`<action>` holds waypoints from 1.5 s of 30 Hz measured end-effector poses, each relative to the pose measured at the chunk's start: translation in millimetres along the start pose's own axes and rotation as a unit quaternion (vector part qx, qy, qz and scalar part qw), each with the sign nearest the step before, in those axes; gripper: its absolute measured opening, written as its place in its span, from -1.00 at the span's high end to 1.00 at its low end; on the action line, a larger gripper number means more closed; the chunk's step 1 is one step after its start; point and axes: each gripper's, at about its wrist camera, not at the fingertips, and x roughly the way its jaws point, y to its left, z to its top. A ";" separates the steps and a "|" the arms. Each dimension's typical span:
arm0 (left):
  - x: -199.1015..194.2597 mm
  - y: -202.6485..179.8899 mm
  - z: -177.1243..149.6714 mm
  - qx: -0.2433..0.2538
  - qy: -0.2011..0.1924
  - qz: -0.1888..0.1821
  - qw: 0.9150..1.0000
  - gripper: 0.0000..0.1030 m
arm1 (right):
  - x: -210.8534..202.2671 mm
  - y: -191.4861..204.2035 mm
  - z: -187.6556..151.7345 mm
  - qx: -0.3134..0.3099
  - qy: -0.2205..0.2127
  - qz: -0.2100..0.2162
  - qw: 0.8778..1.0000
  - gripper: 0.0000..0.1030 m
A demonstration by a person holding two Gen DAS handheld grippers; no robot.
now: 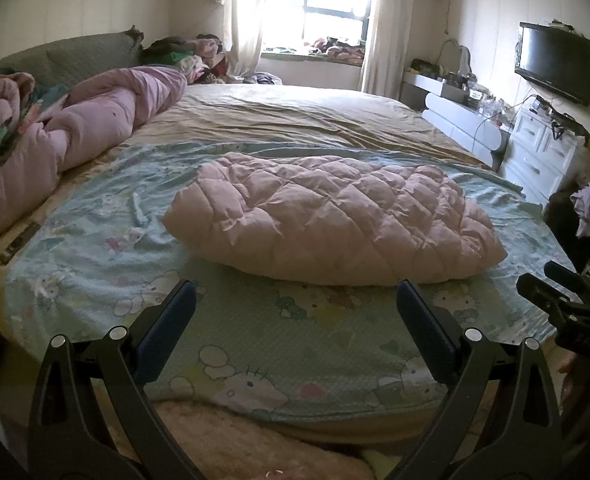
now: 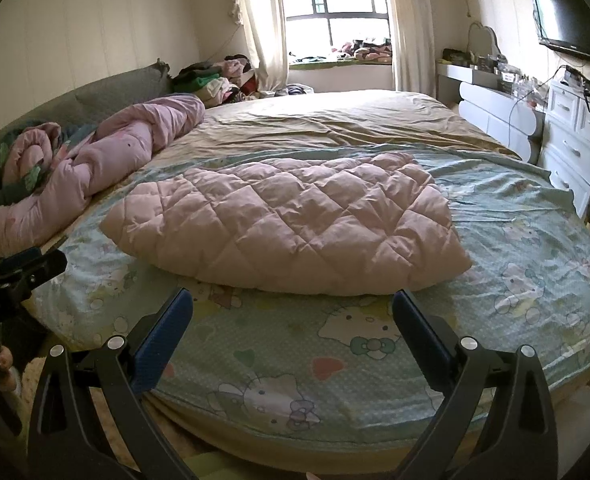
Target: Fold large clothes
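The folded pink quilted coat (image 1: 331, 216) (image 2: 287, 220) lies on the cartoon-print sheet (image 1: 255, 344) (image 2: 515, 240) near the foot of the bed (image 1: 315, 116) (image 2: 335, 120), just beyond both sets of jaws and apart from them. The left gripper (image 1: 295, 304) and right gripper (image 2: 293, 312) hover side by side over the bed's near edge, jaws spread wide and empty. A bunched pink duvet (image 1: 75, 128) (image 2: 95, 148) lies along the bed's left side, well apart from the coat, and white drawers (image 1: 543, 152) (image 2: 575, 132) stand to the right under a wall television (image 1: 555, 62) (image 2: 571, 20).
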 end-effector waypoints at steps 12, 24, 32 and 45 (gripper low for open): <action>-0.4 2.0 -0.7 -0.003 -0.001 0.001 1.000 -0.82 | -0.7 -0.1 -0.1 0.001 0.001 0.001 1.000 -0.92; -1.1 6.6 -2.4 -0.002 0.000 0.017 1.000 -0.82 | -2.9 0.7 -1.3 0.001 0.002 0.003 1.000 -0.92; -1.1 6.7 -3.3 -0.006 0.001 0.021 1.000 -0.82 | -3.5 1.7 -1.9 0.002 0.004 0.003 1.000 -0.92; -1.7 6.2 -3.4 -0.005 0.002 0.023 1.000 -0.82 | -3.3 0.9 -2.1 0.003 0.003 0.002 1.000 -0.92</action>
